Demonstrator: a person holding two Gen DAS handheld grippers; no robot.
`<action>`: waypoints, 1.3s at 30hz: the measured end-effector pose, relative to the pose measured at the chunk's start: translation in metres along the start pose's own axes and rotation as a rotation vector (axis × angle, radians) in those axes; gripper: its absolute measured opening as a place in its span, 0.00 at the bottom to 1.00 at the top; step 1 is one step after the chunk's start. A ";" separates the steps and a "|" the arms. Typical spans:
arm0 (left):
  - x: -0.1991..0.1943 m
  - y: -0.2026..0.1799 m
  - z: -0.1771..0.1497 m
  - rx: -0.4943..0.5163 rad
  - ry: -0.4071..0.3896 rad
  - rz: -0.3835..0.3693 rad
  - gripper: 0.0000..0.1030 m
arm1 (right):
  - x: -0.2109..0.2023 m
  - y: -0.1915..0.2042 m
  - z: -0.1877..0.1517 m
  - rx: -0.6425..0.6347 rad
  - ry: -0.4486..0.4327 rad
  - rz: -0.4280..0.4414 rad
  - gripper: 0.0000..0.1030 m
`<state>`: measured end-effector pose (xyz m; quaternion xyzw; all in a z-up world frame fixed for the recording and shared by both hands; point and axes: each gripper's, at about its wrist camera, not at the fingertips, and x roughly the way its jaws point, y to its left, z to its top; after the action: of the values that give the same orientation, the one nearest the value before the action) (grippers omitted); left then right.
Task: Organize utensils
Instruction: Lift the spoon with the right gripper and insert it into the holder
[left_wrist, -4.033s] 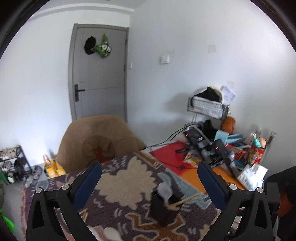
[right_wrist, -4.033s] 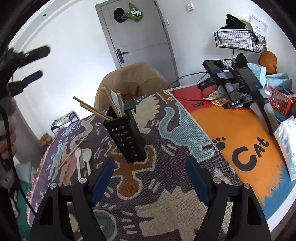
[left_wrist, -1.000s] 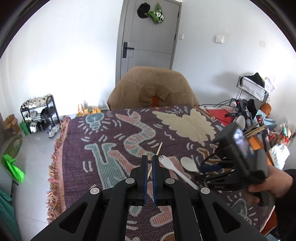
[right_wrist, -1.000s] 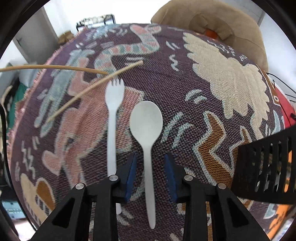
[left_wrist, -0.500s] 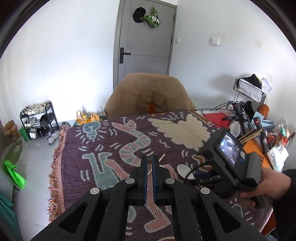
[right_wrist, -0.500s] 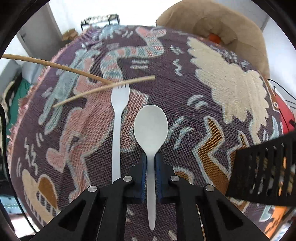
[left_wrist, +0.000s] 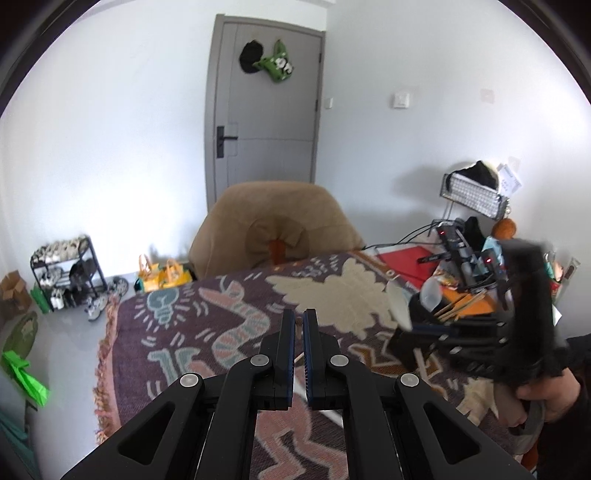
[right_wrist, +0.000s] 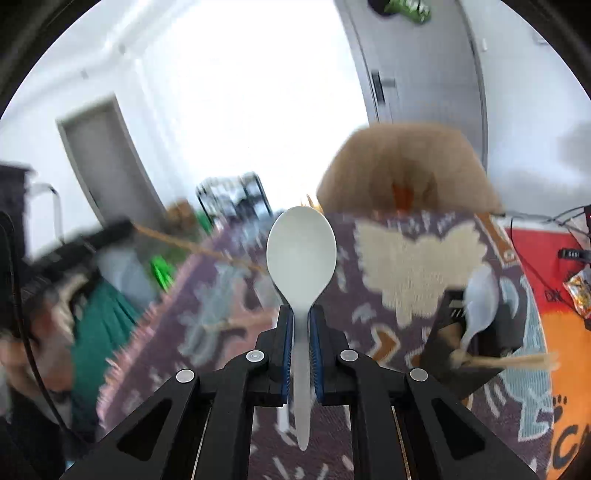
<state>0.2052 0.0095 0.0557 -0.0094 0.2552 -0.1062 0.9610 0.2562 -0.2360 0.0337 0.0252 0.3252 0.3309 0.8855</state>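
Spoon (right_wrist: 301, 254) in right tool (right_wrist: 301, 325); holder (right_wrist: 469, 354) right.

The right gripper (right_wrist: 301, 325) was open around the white spoon (right_wrist: 301, 254) 1 second ago, when the spoon lay flat on the patterned cloth (right_wrist: 406, 236) beside the fork. Now its pads are closed on the spoon's handle and the spoon is lifted off the cloth, with the bowl pointing up. The left gripper (left_wrist: 299, 325) has risen, and its chopstick (right_wrist: 199, 247) is now up in the air too.
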 end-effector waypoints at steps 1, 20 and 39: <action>-0.001 -0.004 0.003 0.005 -0.007 -0.008 0.04 | -0.011 -0.002 0.004 -0.001 -0.039 0.007 0.11; -0.005 -0.071 0.040 0.070 -0.074 -0.162 0.04 | -0.072 -0.065 0.013 0.057 -0.383 -0.110 0.11; 0.007 -0.091 0.042 0.089 -0.051 -0.212 0.04 | -0.020 -0.075 0.019 -0.027 -0.198 -0.303 0.11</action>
<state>0.2137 -0.0822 0.0949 0.0036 0.2230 -0.2184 0.9500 0.2989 -0.3038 0.0403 -0.0035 0.2321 0.1937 0.9532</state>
